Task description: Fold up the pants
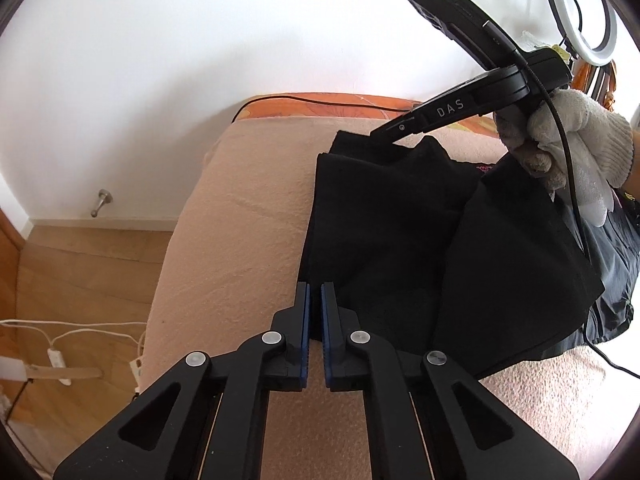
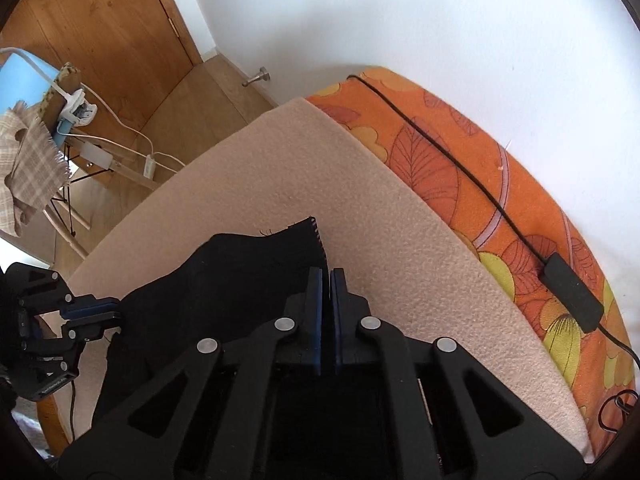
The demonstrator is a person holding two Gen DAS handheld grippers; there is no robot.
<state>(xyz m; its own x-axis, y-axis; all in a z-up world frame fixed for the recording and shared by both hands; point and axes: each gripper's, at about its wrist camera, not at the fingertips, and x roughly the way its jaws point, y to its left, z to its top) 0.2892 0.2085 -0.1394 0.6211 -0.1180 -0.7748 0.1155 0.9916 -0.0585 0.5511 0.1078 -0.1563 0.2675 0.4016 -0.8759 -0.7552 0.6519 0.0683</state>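
Note:
Black pants [image 1: 400,240] lie partly folded on a beige fleece blanket [image 1: 240,216] on a bed. My left gripper [image 1: 315,292] is shut on the near left edge of the pants. My right gripper [image 2: 329,276] is shut on the pants' hem edge [image 2: 280,264] and holds it above the blanket; it also shows in the left wrist view [image 1: 380,134], held by a white-gloved hand [image 1: 568,148] at the far end of the cloth. The left gripper shows in the right wrist view [image 2: 112,312] at the cloth's left edge.
An orange flowered bedcover [image 2: 480,184] with a black cable and adapter [image 2: 572,292] runs along the white wall. Wooden floor with white cables [image 1: 60,344] lies to the left. A chair with a checked cloth [image 2: 28,160], a door and a ring light [image 1: 580,12] stand around.

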